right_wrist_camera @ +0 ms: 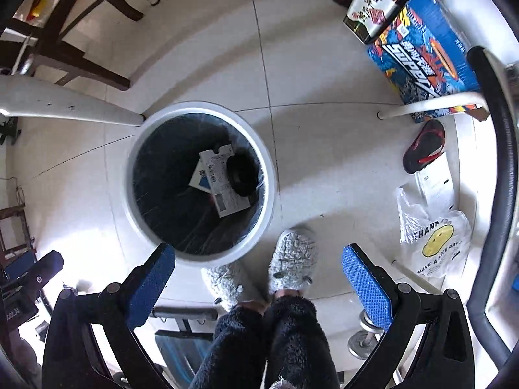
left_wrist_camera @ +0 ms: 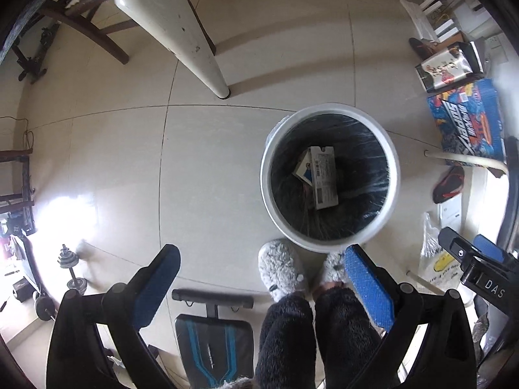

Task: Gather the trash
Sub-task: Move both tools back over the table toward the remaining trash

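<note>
A round white trash bin (left_wrist_camera: 269,175) with a black liner stands on the tiled floor; it also shows in the right wrist view (right_wrist_camera: 136,214). A white carton (left_wrist_camera: 324,178) lies inside it, seen too in the right wrist view (right_wrist_camera: 220,181) with a black round object (right_wrist_camera: 241,171) beside it. My left gripper (left_wrist_camera: 259,278) is open and empty, held above the floor just short of the bin. My right gripper (right_wrist_camera: 258,275) is open and empty, above the bin's near right side. The right gripper also appears in the left wrist view (left_wrist_camera: 476,259).
The person's grey slippers (right_wrist_camera: 293,262) stand next to the bin. A white table leg (left_wrist_camera: 194,48), a blue carton (right_wrist_camera: 425,55), a smiley plastic bag (right_wrist_camera: 434,246), a red-black sandal (right_wrist_camera: 425,149), dumbbells (left_wrist_camera: 69,272) and a workout bench (left_wrist_camera: 214,340) lie around.
</note>
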Motion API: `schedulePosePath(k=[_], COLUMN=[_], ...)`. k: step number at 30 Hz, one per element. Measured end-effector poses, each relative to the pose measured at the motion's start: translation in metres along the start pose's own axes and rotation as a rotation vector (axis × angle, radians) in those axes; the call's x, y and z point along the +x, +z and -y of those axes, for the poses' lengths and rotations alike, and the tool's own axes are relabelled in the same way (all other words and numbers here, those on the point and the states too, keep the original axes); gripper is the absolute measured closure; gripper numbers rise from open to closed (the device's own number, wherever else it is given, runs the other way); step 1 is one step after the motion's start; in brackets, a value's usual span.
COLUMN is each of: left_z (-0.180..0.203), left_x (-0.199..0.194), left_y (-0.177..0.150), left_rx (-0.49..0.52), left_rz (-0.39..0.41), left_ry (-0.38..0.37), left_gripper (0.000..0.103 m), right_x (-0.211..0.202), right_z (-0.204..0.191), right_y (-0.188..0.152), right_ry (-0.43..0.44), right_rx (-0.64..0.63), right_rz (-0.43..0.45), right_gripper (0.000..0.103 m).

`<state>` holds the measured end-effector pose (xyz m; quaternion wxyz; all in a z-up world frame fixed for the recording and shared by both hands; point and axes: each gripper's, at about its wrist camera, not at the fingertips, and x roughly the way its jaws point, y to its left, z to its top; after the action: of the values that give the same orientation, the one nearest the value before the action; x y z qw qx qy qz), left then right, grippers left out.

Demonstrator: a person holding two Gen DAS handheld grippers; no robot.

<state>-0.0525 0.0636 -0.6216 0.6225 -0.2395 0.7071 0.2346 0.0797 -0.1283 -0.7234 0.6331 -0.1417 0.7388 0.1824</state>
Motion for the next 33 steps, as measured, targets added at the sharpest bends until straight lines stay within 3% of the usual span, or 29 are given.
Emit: schedulePosePath(k=[10,17,21,25,33], left_z=[-0.003,-0.009,-0.014,-0.014,0.015], left_x=[-0.091,-0.175,-0.226,-0.28,-0.372], left_y=[-0.033,-0.054,-0.057,-0.054,-0.001], left_rx=[0.026,0.048,0.05,0.049,0.07], left_rz=[0.001,0.056,0.127,0.23,0.401], left_ry=[0.007,0.002,0.0,0.008,-0.004], left_gripper=[0.0,0.0,0.0,0.0,0.0], right_x=[-0.11,-0.204,-0.264,-0.338,-0.463], right_z=[-0.013,-0.025,-0.032,-0.038,-0.033], right_y=[-0.035,-0.059,-0.069,-0.073,-0.044], right_ry=[0.01,0.042,0.053,0.047,0.083], right_rx=[-0.034,-0.041,-0.044,-0.051,-0.021], right_rz=[0.044,0.082,0.125,0.229,0.406], right_gripper=[0.0,0.0,0.0,0.0,0.0])
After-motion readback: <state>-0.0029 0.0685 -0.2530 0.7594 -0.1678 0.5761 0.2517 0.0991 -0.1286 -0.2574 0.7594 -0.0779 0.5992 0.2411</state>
